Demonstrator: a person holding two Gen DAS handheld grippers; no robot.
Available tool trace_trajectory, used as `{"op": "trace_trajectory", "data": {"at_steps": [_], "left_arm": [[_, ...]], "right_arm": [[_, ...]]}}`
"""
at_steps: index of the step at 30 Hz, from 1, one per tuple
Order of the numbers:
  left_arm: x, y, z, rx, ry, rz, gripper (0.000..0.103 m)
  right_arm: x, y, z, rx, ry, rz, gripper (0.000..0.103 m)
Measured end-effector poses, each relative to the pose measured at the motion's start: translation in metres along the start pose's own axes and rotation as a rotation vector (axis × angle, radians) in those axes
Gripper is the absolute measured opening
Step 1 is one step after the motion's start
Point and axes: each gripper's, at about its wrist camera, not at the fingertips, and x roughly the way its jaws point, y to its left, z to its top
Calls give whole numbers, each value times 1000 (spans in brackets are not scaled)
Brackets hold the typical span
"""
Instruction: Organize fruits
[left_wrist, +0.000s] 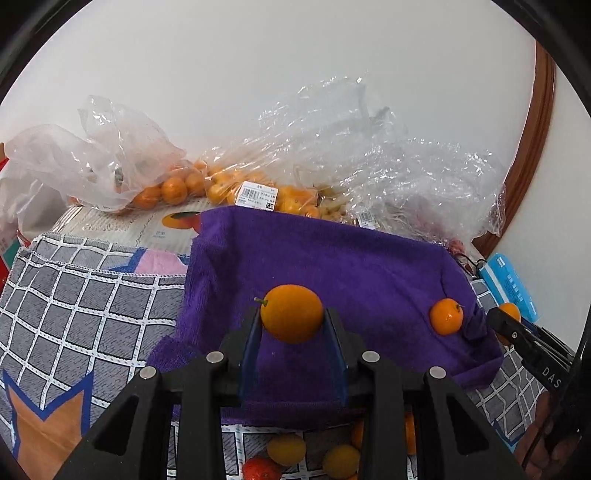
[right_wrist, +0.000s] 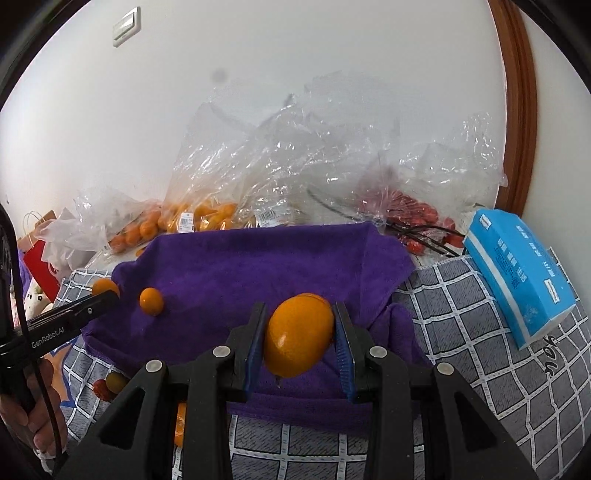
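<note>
My left gripper is shut on an orange citrus fruit with a short stem, held just above a purple towel. My right gripper is shut on a second, oval orange fruit over the same purple towel. One small orange lies loose on the towel between the two grippers, and it shows as the small orange in the right wrist view. Each gripper appears at the edge of the other's view: the right gripper and the left gripper.
Clear plastic bags of oranges and red fruit lie behind the towel against the wall. A blue tissue pack sits to the right on the checked cloth. Loose fruits lie near the front. A person's hand holds the left gripper.
</note>
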Motion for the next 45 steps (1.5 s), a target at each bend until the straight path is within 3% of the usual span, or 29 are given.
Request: {"op": "trace_trajectory", "data": {"at_steps": [13, 31, 45], "left_arm": [[11, 3, -2, 7, 25, 18, 32], [28, 4, -7, 13, 83, 28, 32], [34, 5, -9, 12, 110, 29, 32]], "right_arm": [[14, -11, -5, 26, 35, -8, 35], [44, 1, -21, -26, 124, -6, 35], [50, 1, -23, -30, 141, -9, 32]]}}
